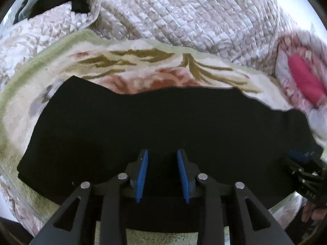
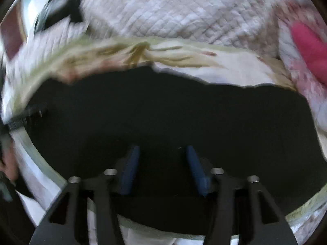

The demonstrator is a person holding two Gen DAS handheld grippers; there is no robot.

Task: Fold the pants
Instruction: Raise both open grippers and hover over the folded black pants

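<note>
- The black pants (image 1: 143, 122) lie spread in a wide dark band across a floral blanket (image 1: 143, 61) on the bed, filling the middle and lower part of both wrist views; lying flat like this, they look ready for a fold, which I judge is the step in hand.
- A quilted grey-white bedspread (image 1: 184, 10) is bunched along the top of the frame, and a pink item (image 1: 304, 77) sits at the right edge, well apart from the pants.
- The left gripper (image 1: 162, 153) points forward over the near edge of the pants, low over the cloth; its jaws stand apart with only black fabric visible between the 2 blue pads, and nothing appears pinched.
- The right gripper (image 2: 162, 149) is posed the same way in its own blurred view, jaws parted wider, no cloth seen raised between them.
- In the left wrist view the right gripper shows at the lower right of the frame, at the pants' right end, so the 2 tools sit side by side along the near edge, likely to lift it together.
</note>
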